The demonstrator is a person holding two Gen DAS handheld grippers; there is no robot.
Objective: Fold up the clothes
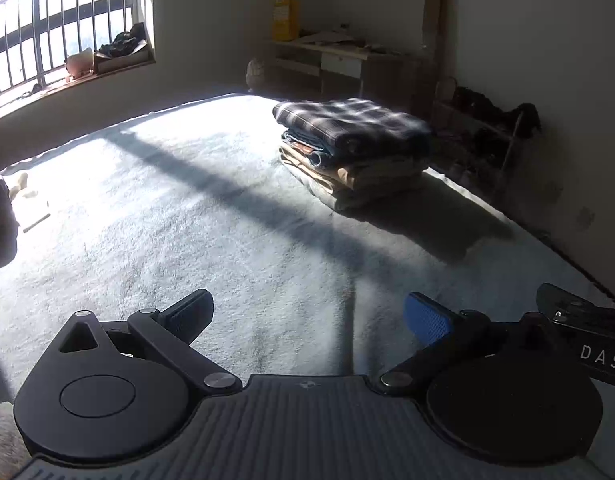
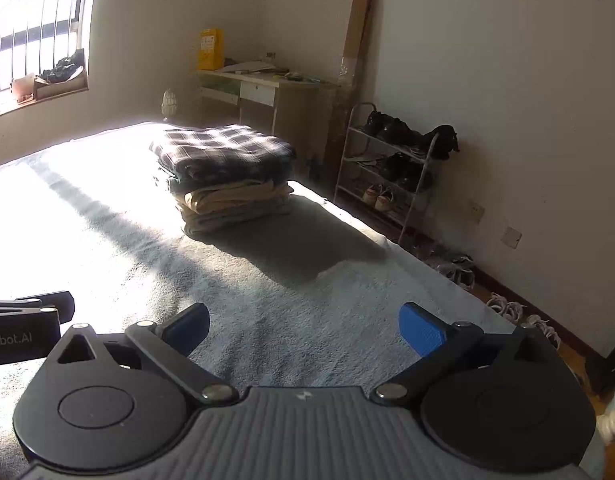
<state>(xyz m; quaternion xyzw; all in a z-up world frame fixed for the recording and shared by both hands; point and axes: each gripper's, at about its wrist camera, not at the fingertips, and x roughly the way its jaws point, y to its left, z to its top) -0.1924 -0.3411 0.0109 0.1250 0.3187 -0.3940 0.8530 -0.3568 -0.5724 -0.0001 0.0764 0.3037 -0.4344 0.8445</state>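
Both handheld grippers hover low over a bed, each with its fingers spread wide and grasping nothing. The left gripper (image 1: 307,320) fills the bottom of its view. The right gripper (image 2: 303,330) fills the bottom of its own, with the left one's edge showing at lower left.

The task's thing, a stack of folded clothes (image 1: 353,150), sits at upper right of centre in the left view, well apart from both grippers. A dark plaid garment (image 2: 221,148) lies on top, with tan and pale layers beneath.

No unfolded garment shows within reach, so folding looks finished or paused. A good next step would likely be to fetch another piece and lay it flat on the bare middle.

The bed's pale fleecy blanket (image 1: 187,220) is crossed by bright sunlight and a long shadow. A barred window (image 1: 47,20) is at upper left, a desk (image 2: 267,92) at upper centre, and a shoe rack (image 2: 391,168) at right.
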